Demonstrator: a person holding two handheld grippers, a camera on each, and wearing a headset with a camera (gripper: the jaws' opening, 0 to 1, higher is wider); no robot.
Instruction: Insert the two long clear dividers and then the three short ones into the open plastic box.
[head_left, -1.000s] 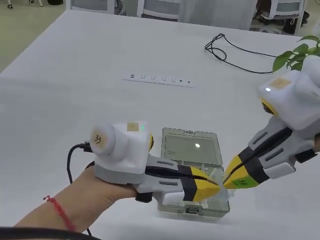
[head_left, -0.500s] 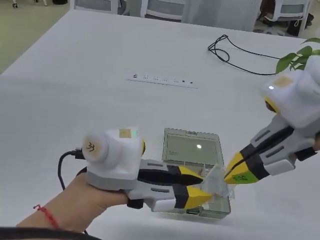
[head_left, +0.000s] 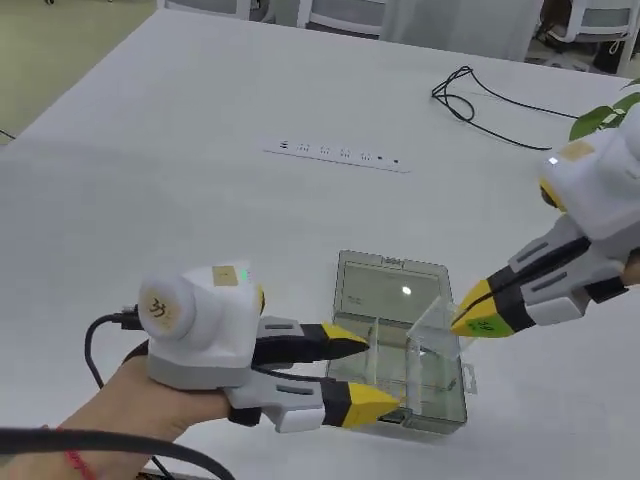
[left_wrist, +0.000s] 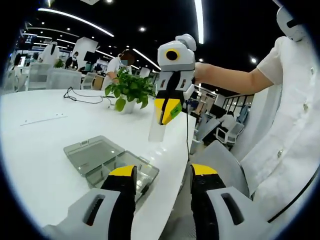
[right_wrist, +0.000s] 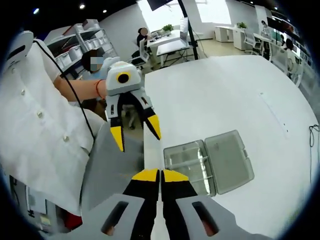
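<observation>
The open clear plastic box (head_left: 440, 405) lies on the white table, its lid (head_left: 390, 288) laid flat behind it; clear dividers stand inside. My right gripper (head_left: 462, 323) hangs over the box's right side, shut on a small clear divider (head_left: 432, 322) that is tilted above the tray. The left gripper view shows that divider (left_wrist: 157, 132) hanging below the right gripper (left_wrist: 167, 116). My left gripper (head_left: 366, 373) is at the box's left edge, jaws wide apart and holding nothing. In the right gripper view, the box (right_wrist: 189, 161) lies beyond my closed jaws, with the left gripper (right_wrist: 136, 134) to its left.
A white power strip (head_left: 338, 155) lies farther back on the table. A black cable (head_left: 482, 97) coils at the far right, beside a green plant (head_left: 603, 114). The table's near edge runs just below the box, next to the person's white shirt (left_wrist: 280, 130).
My left gripper has opened wide and pulled back to the left, away from the divider. The right gripper still holds the divider, now slightly higher over the box.
</observation>
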